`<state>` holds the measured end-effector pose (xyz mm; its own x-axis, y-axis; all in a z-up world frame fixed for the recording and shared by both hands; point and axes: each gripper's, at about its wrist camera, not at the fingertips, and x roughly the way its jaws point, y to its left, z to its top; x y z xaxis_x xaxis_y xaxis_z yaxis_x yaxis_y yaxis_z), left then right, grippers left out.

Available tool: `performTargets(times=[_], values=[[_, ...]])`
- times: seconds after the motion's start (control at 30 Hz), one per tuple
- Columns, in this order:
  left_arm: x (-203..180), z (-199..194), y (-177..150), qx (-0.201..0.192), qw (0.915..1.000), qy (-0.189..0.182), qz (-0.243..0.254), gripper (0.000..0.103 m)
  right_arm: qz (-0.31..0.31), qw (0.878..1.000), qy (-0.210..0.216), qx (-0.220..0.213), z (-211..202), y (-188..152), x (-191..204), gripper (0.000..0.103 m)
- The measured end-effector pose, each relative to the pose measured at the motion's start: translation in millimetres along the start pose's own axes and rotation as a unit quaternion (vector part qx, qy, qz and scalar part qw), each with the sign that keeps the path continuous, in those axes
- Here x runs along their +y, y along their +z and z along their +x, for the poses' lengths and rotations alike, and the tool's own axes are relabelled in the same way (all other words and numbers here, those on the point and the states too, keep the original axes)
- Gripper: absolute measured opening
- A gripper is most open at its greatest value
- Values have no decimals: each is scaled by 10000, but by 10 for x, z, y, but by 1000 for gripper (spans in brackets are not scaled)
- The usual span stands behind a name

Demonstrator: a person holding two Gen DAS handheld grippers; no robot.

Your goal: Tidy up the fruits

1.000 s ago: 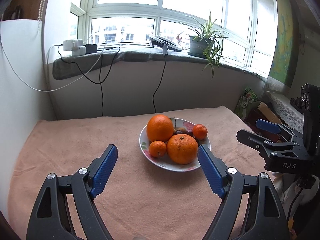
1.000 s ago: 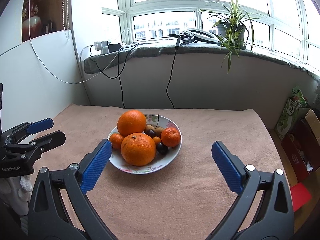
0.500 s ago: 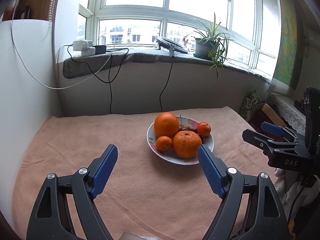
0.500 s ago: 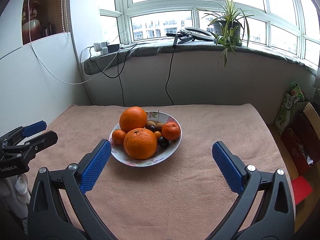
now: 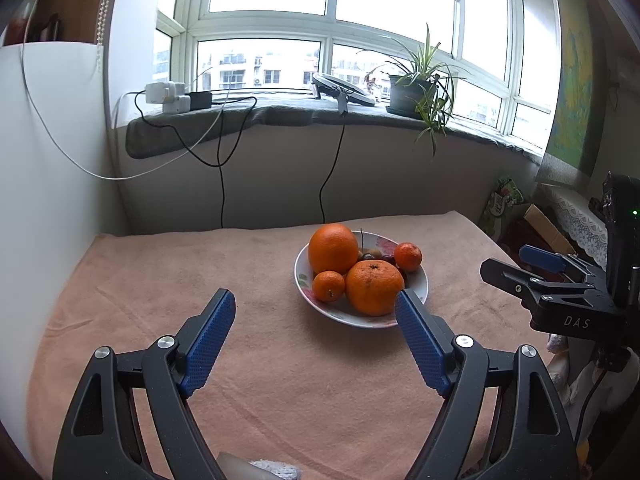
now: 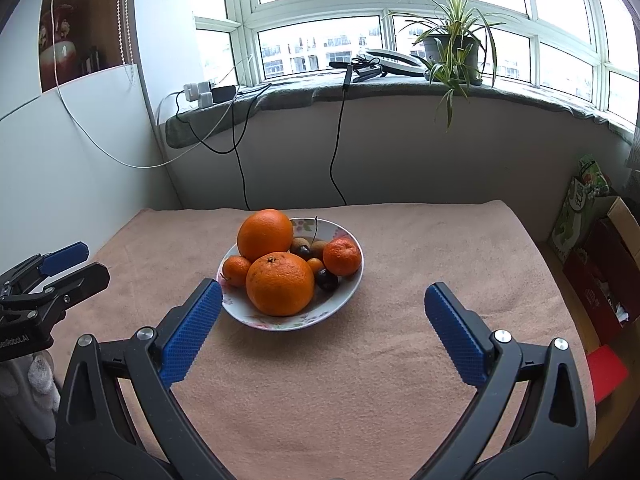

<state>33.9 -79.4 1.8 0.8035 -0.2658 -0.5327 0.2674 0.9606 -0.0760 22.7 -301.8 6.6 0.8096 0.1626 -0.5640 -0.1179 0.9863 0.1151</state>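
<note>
A flowered white bowl (image 5: 418, 292) (image 6: 340, 304) sits mid-table on a peach cloth. It holds two large oranges (image 5: 333, 248) (image 6: 279, 284), two small mandarins (image 5: 328, 286) (image 6: 341, 257), and some small dark and brown fruits (image 6: 326, 279). My left gripper (image 5: 314, 304) hovers open in front of the bowl and a bit to its left, nothing between its blue pads. My right gripper (image 6: 322, 294) is open too, held back from the bowl with its left pad near the rim. Each gripper shows at the edge of the other's view (image 5: 540, 272) (image 6: 60, 266).
The peach cloth (image 6: 360, 380) covers the table up to a white wall on the left. Behind are a windowsill with cables, chargers (image 5: 168, 96) and a potted plant (image 6: 452, 52). Boxes and bags (image 6: 600, 248) stand on the floor past the table's right edge.
Both grippers have drawn back from the bowl, which looks smaller now. The left view has swung left, so the bowl has shifted right in it. Both stay open.
</note>
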Motion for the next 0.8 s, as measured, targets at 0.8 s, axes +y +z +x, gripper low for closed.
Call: performTargets(times=[0.8], values=[[59, 74, -25, 84, 9999, 1, -81, 82, 198, 9995, -121, 218, 162, -91, -147, 103]])
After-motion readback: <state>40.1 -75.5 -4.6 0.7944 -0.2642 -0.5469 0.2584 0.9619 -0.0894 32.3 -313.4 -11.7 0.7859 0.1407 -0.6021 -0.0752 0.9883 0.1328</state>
